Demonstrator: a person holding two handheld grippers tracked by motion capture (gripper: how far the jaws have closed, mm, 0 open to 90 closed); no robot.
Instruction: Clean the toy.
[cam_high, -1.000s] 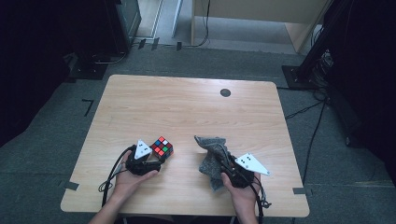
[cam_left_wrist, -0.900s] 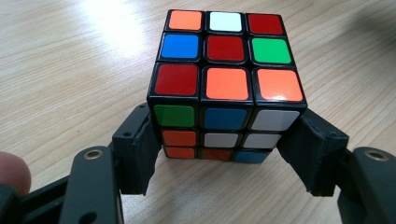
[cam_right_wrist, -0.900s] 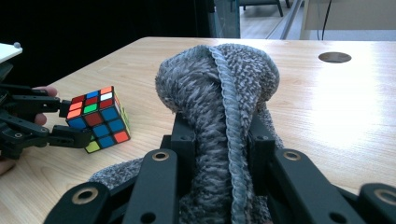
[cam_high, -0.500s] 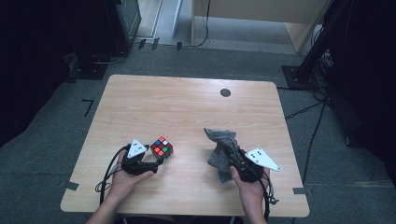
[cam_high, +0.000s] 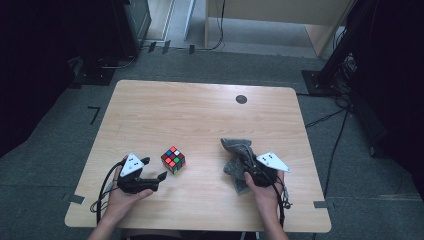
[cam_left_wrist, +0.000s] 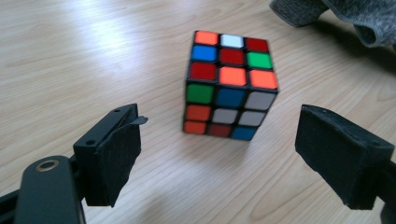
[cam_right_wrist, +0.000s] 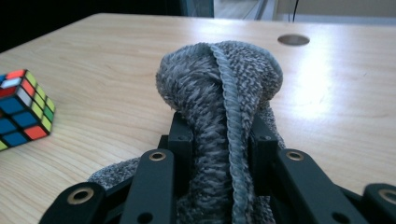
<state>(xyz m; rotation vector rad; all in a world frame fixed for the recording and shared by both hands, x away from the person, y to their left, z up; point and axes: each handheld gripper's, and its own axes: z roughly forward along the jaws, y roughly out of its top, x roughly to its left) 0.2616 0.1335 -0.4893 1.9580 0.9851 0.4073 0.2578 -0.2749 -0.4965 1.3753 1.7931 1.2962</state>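
Your left gripper (cam_left_wrist: 219, 158) has just been opening its jaws; they now stand wide, with nothing between the pads. The cube (cam_left_wrist: 229, 84) sits free on the table (cam_high: 200, 110) just ahead of them, in the middle of the left gripper view and at lower centre-left of the high view (cam_high: 173, 159). It looks as if you have just set the cube down and are drawing clear.

Your right gripper (cam_right_wrist: 217, 140) is clamped nearly closed on a bunched fold of the grey cloth (cam_right_wrist: 219, 93), which lies at the lower right of the high view (cam_high: 237, 160), well apart from the cube.

The cube is scrambled, with orange, red, blue, green and white squares mixed on every face that shows. The cloth is thick and nubbly, with a corded hem. Next, probably carry the cloth towards the cube without dragging its loose end.
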